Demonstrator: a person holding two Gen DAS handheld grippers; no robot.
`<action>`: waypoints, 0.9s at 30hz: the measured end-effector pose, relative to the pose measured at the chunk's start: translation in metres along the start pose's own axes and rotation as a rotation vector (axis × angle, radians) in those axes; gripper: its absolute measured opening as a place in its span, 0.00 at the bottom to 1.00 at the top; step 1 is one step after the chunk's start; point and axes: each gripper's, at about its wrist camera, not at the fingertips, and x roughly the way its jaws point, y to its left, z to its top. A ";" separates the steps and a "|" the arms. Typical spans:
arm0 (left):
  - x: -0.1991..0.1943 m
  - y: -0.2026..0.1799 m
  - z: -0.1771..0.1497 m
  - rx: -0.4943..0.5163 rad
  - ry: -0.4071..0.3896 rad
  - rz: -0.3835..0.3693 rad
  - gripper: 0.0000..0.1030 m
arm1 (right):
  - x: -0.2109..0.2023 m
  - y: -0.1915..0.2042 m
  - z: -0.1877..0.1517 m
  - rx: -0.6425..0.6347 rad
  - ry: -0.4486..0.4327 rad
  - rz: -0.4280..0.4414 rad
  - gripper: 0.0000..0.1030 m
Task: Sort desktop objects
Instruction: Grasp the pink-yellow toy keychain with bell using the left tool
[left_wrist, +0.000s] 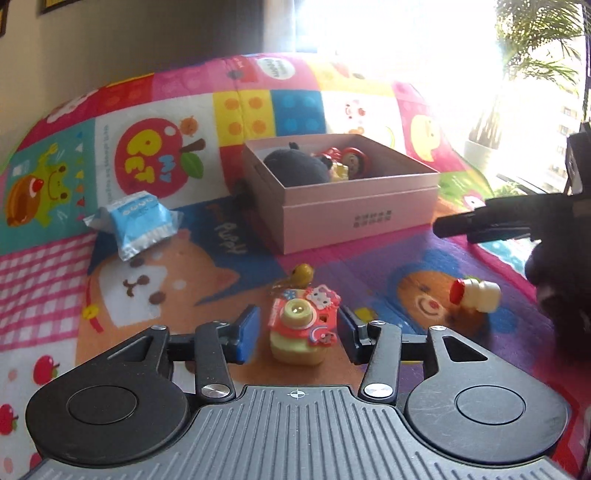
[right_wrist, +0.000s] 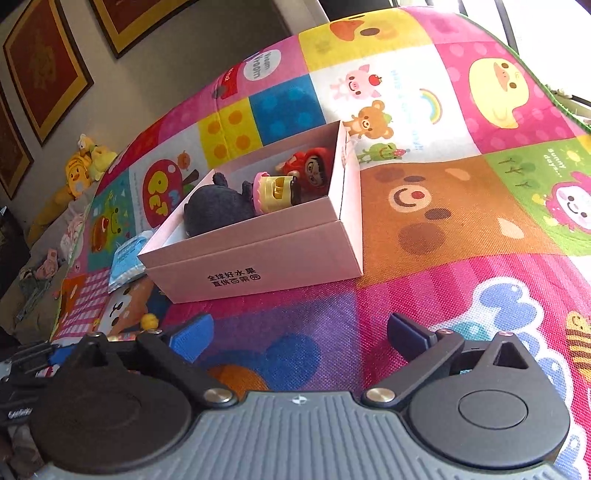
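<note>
Clearly, the toy camera (left_wrist: 301, 332) is red, cream-lensed, sticker-covered.

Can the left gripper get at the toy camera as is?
Probably yes. The toy camera stands between the pads of the left gripper, with gaps on both sides and nothing in the way.

The pink box (left_wrist: 354, 214) is hiding the lower parts of the toys inside it; window glare (left_wrist: 406, 55) is washing out the mat's (left_wrist: 177, 288) far corner — the right gripper (left_wrist: 480, 223) is running off the picture's edge, its jaws unreadable there.
</note>
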 end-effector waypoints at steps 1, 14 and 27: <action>-0.002 -0.002 -0.004 0.010 0.003 0.028 0.62 | 0.000 0.001 0.000 -0.004 0.000 -0.004 0.98; 0.022 -0.010 0.006 -0.036 0.038 0.014 0.70 | 0.001 0.006 -0.002 -0.022 0.001 -0.041 1.00; 0.007 -0.029 0.037 0.036 -0.073 -0.021 0.47 | 0.001 0.003 -0.002 -0.005 -0.003 -0.031 1.00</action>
